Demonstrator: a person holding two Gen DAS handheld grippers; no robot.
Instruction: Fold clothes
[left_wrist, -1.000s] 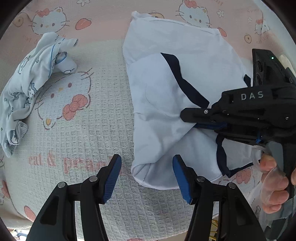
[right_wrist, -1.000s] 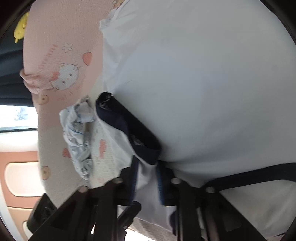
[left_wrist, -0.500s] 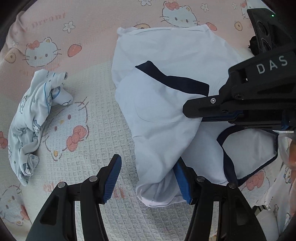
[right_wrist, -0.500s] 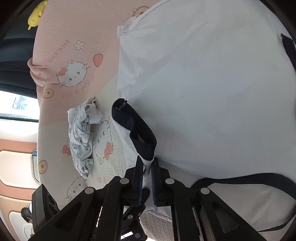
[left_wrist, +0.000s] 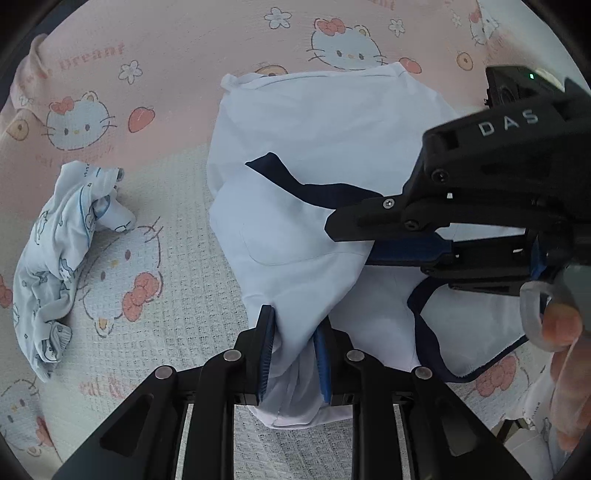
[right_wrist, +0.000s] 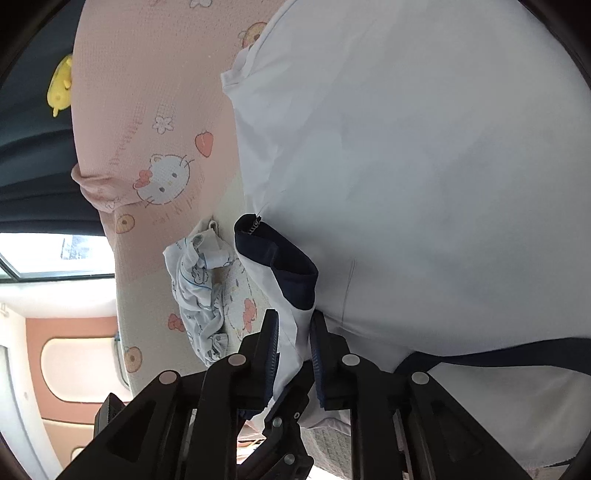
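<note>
Two garments lie on the cartoon-cat blanket (left_wrist: 177, 66), which is pink at the far side and cream waffle-weave nearer the cameras. The larger one is a white shirt (left_wrist: 325, 122) with navy trim, spread over the middle and right of the blanket and partly folded over itself; one navy-edged sleeve cuff (right_wrist: 280, 266) stands raised just in front of the right wrist camera. The second garment, a small pale-blue printed piece (left_wrist: 59, 251), sits crumpled well to the left of the shirt, apart from it. Two hand-held grippers are at work. The left hand-held gripper (left_wrist: 293, 354) is clenched on a bunched fold of the shirt at its near edge, the cloth squeezed between the two blue pads. The right hand-held gripper (right_wrist: 293, 350) likewise grasps shirt fabric just below the navy cuff, white cloth pinched between its pads; in the left wrist view its black body, lettered "DAS", reaches across the shirt from the right, with the fingers of a person's hand (left_wrist: 565, 350) curled on its handle. One yellow toy-like object (right_wrist: 61, 85) shows beyond the far edge of the blanket in the right wrist view, against a dark background.
</note>
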